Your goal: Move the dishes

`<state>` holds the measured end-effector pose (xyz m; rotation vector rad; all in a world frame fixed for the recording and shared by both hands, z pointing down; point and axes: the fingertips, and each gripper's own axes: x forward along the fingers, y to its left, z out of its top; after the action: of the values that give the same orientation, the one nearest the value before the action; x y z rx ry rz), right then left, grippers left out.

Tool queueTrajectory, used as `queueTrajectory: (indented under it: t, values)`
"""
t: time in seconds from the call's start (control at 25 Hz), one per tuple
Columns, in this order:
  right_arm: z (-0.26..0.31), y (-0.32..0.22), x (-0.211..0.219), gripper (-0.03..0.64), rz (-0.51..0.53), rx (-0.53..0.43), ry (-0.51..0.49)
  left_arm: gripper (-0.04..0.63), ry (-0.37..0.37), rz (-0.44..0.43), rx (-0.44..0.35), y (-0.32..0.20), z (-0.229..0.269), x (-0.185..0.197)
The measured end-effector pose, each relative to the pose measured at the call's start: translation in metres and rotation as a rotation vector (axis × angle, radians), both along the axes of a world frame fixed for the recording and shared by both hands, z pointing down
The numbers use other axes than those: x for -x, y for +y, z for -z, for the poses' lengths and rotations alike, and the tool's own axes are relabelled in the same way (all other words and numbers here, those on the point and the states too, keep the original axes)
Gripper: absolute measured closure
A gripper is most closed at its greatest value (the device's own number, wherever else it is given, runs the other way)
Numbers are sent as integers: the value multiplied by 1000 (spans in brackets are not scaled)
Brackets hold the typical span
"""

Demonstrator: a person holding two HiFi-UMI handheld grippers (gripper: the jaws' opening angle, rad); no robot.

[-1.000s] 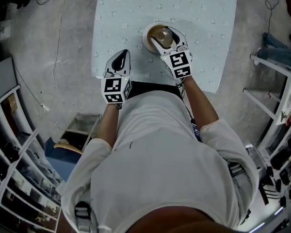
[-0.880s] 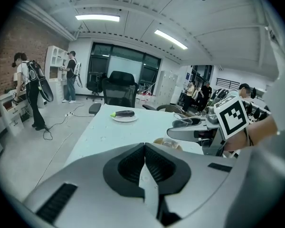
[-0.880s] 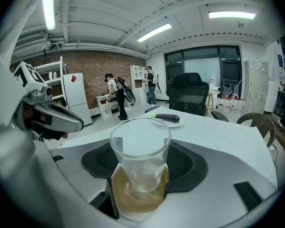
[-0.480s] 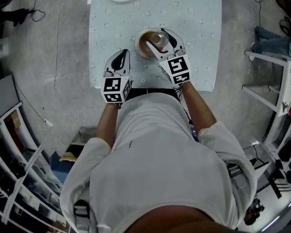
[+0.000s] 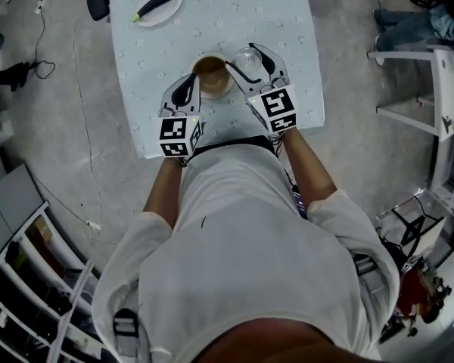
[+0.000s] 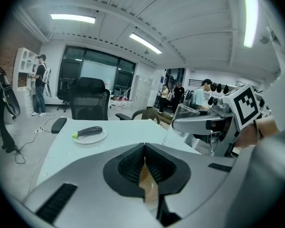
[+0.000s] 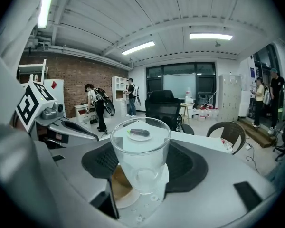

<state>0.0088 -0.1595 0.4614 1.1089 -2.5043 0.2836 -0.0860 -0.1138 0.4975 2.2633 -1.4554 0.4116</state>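
Right gripper [image 5: 248, 57] pinches the upright clear glass [image 7: 140, 151] between its spread pads [image 7: 186, 164], just right of the brown bowl [image 5: 212, 76] and slightly over its rim. Left gripper [image 5: 188, 89] sits at the bowl's left edge, fingers [image 6: 128, 163] pressed together on nothing, with brown showing through the gap behind the tips. Plate with a dark vegetable [image 5: 157, 7] lies well beyond the bowl, on the same table [image 5: 287, 21].

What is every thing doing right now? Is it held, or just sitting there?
Glass: upright, empty, held in the right gripper.
Bowl: upright, rim pinched by the shut left gripper.
Plate: resting on the table, far from both grippers.
Eggplant: lying on the plate, untouched.
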Motion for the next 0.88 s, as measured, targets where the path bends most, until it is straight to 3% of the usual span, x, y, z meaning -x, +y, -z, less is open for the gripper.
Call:
queueTrajectory:
  t: [0.44, 0.88]
  values:
    - [-4, 11, -88, 339, -194, 17, 18, 577, 3, -185, -2, -16, 2, -73]
    - [-49, 21, -104, 339, -182, 93, 18, 577, -35, -176, 63, -3, -22, -80]
